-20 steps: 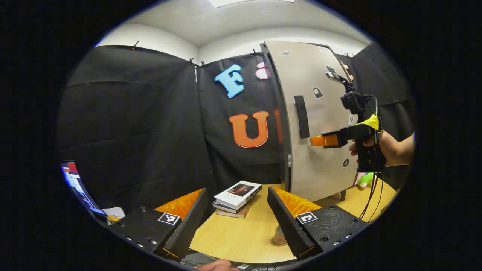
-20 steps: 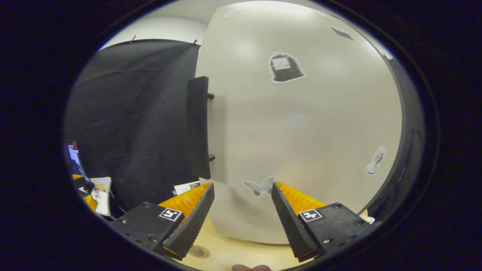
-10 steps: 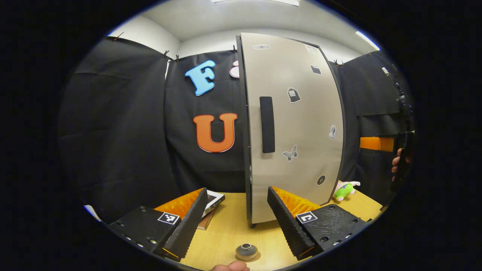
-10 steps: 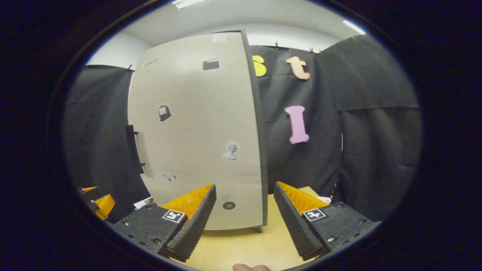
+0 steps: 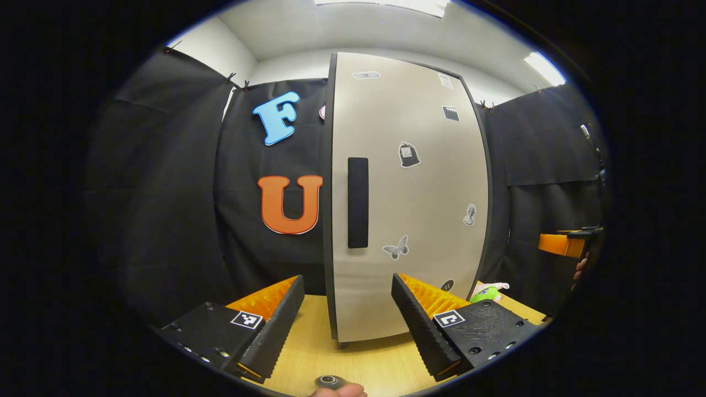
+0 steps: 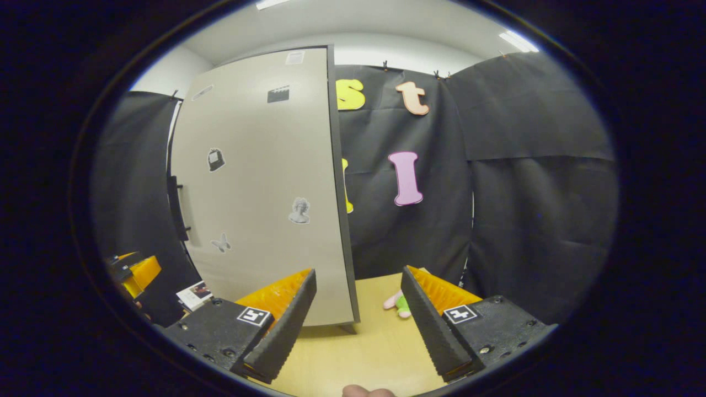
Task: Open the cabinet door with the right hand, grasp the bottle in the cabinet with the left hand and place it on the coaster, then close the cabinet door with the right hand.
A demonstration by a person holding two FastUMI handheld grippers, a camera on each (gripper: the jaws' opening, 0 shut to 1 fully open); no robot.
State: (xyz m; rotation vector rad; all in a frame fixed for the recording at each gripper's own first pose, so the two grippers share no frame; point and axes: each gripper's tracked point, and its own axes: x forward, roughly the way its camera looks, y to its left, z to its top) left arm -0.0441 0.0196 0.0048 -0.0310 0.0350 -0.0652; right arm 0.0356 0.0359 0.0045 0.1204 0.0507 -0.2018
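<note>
Surroundings: a green and pink plush toy (image 6: pixel 398 304) lies on the wooden worktop (image 5: pixel 364 364) at about 4 o'clock of the cabinet; books (image 6: pixel 194 294) sit at its 8 o'clock in the right gripper view.
Cabinet door: the beige cabinet door (image 5: pixel 411 193) is flush shut, its black handle (image 5: pixel 358 202) upright near the left edge, small stickers scattered across the face.
In the way: nothing stands between either tongs and the door.
Bottle: the bottle (image 5: pixel 330 381), seen cap-up, stands on the worktop at 6 o'clock of the left gripper view; whether a coaster lies under it cannot be told.
Change: a second ago the right tongs were right at the door by the handle; now both have drawn back and the whole door is visible.
Left tongs: the left tongs (image 5: pixel 347 320) are spread wide, holding and touching nothing.
Right tongs: the right tongs (image 6: pixel 358 314) are spread wide and empty, well apart from the door.
</note>
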